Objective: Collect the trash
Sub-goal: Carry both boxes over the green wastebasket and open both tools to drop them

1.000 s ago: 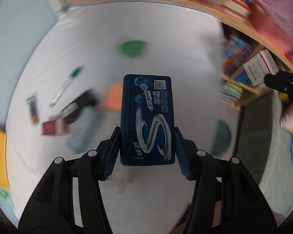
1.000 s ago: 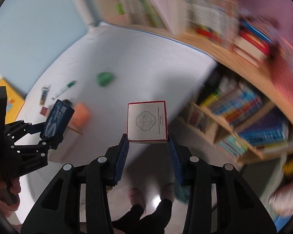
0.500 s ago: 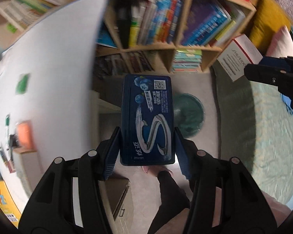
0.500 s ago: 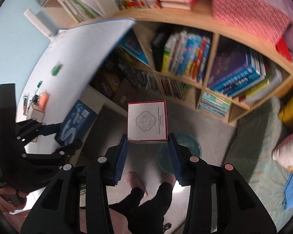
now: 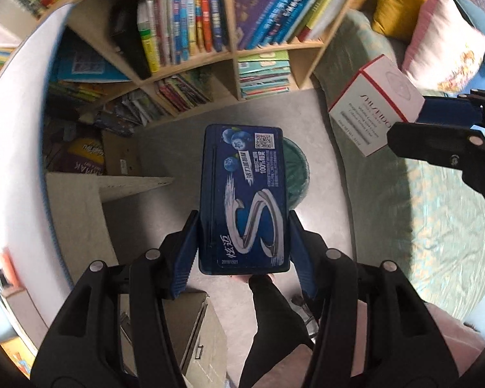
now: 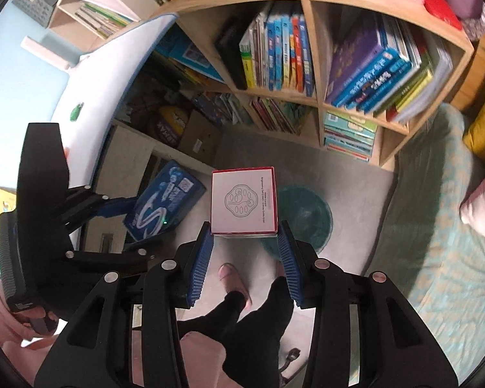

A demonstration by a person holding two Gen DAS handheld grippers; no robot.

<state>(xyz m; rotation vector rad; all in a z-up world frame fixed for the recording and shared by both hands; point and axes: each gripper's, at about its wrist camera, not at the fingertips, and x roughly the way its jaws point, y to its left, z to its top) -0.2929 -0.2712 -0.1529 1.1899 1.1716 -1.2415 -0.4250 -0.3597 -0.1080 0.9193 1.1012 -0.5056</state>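
Trash bin (image 6: 302,218) is sitting below both tools, left tool (image 5: 244,226) gripping a gum box (image 5: 244,200), right tool (image 6: 245,242) a white carton (image 6: 242,202).

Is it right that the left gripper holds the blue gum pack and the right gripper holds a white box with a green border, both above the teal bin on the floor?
Not quite: the white box has a red border, not green, as the right wrist view shows. The rest stands: the left gripper holds the blue gum pack, the right gripper holds the box, both above the teal bin.
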